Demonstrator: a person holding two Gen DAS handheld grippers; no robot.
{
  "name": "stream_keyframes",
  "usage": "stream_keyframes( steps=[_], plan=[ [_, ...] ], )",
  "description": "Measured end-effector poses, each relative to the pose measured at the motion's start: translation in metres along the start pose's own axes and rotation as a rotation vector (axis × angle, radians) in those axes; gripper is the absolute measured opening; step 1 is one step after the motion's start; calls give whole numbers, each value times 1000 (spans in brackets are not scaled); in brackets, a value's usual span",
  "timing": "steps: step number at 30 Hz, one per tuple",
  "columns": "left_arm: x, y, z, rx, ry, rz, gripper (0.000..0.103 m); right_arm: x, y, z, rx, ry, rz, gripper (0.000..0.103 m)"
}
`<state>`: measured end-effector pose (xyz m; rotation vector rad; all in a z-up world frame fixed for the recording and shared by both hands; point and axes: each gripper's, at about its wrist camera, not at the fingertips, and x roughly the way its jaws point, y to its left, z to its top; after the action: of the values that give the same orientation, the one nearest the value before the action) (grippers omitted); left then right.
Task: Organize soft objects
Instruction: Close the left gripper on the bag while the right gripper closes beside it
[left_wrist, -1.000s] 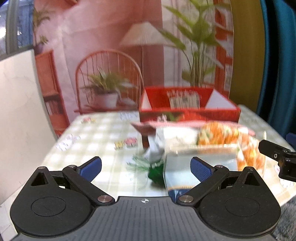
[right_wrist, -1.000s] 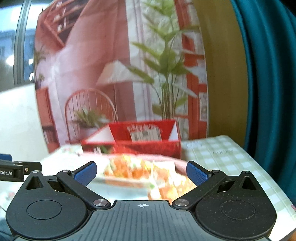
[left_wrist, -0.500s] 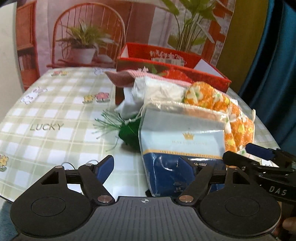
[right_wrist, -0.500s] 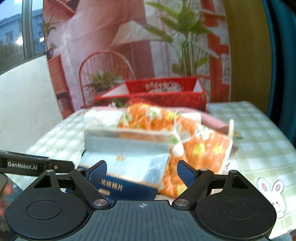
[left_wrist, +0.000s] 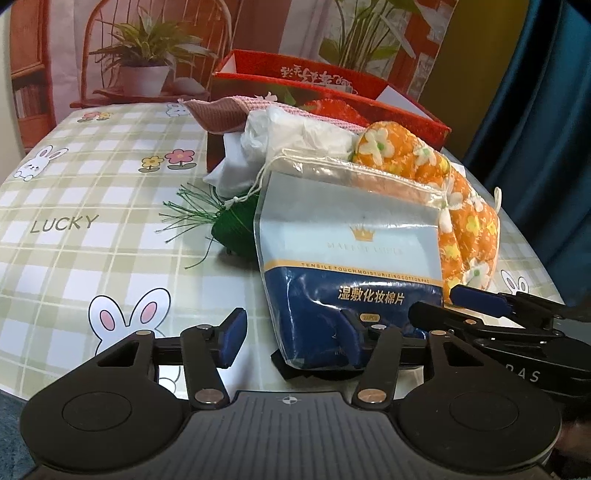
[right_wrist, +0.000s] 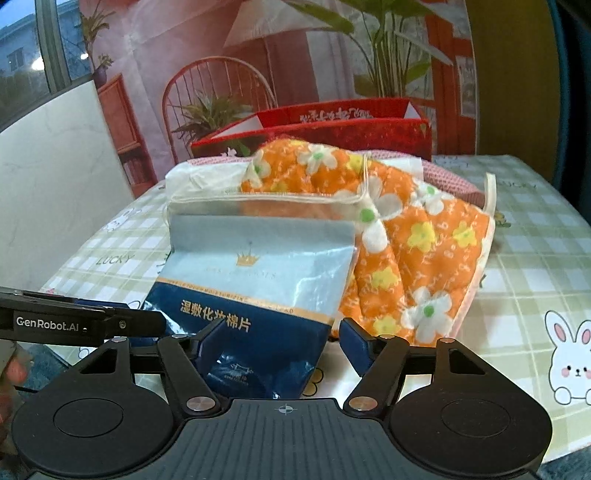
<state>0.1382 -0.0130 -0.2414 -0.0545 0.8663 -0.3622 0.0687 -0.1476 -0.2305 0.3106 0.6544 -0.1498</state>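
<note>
Left wrist view shows the left gripper (left_wrist: 291, 336) low over the bench (left_wrist: 74, 236), its jaws apart after just narrowing; the near left corner of a blue and pale cotton pad packet (left_wrist: 351, 258) lies between them, the right pad against the packet's front, the left pad clear of it. The right gripper (right_wrist: 280, 343) has also just been narrowing and stands apart, with the packet's (right_wrist: 251, 288) lower right corner between its pads; whether either pad presses on it I cannot tell. The packet leans against an orange flowered quilted cloth (right_wrist: 417, 251), which sits to its right and behind it. Behind those lie a crumpled white plastic bag (left_wrist: 291, 133) and a pink knitted cloth (left_wrist: 221, 114), and a green tasselled thing (left_wrist: 229, 225) rests on the bench just left of the packet. An open red box (left_wrist: 332, 88) stands at the far side.
</note>
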Motion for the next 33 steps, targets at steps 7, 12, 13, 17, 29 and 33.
stream_keyframes(
  steps=[7, 12, 13, 17, 29, 33],
  plan=[
    [7, -2, -2, 15, 28, -8, 56, 8, -5, -3, 17, 29, 5, 64],
    [12, -1, -2, 11, 37, -18, 56, 12, -8, -4, 33, 48, 13, 64],
    [13, -1, -2, 10, 38, -20, 56, 13, -8, -4, 36, 52, 15, 63],
    [16, 2, -1, -14, 39, -31, 56, 17, -9, -6, 41, 66, 23, 61],
    [24, -2, -4, -11, 49, -68, 56, 23, -6, -9, 48, 92, 47, 57],
    [24, 0, -5, -17, 42, -79, 49, 25, -4, -8, 41, 92, 54, 56]
  ],
)
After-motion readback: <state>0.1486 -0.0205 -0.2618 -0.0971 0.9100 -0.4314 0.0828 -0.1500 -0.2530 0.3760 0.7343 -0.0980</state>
